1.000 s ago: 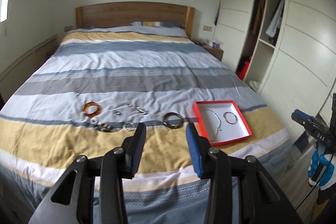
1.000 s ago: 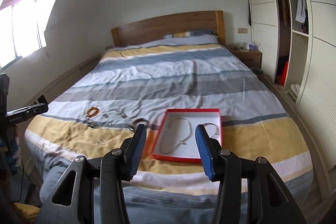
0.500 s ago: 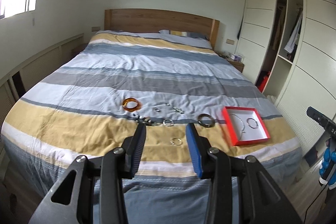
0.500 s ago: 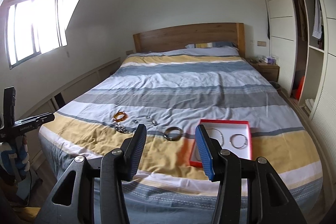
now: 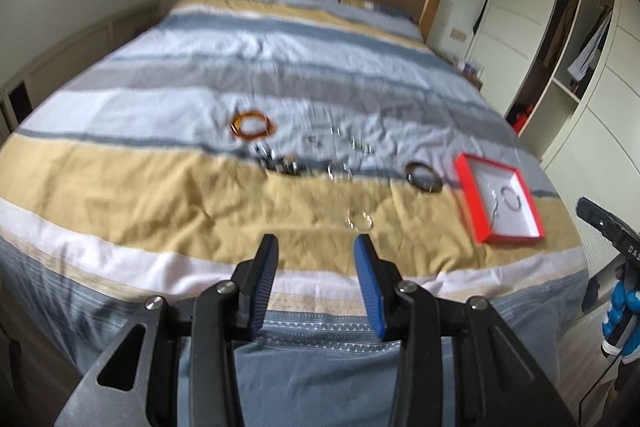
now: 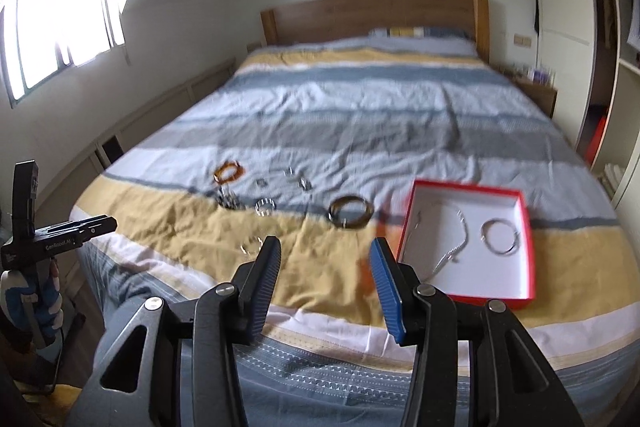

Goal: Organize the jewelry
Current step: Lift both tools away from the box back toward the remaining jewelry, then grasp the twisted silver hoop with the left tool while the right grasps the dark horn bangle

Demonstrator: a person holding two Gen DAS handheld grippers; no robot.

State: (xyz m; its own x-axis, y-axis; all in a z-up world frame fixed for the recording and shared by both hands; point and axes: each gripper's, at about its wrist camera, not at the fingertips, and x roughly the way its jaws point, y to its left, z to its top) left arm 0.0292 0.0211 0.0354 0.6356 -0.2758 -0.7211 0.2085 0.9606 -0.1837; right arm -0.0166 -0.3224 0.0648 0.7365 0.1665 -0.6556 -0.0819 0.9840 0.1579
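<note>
A chain and hoop lie in the red box; bangles and rings beside it wait. Both grippers, left gripper and right gripper, are open and hold nothing.

blurred: small rings | cut off: wardrobe

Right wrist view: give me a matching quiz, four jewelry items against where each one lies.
Items:
1. orange bracelet
2. dark bangle
3. chain necklace
4. silver hoop

Places:
A. in the red box, right part
B. on the bedspread, just left of the box
C. in the box, left part
D. on the bedspread, farthest left of the four

Pairs: 1-D, 2-B, 3-C, 4-A
</note>
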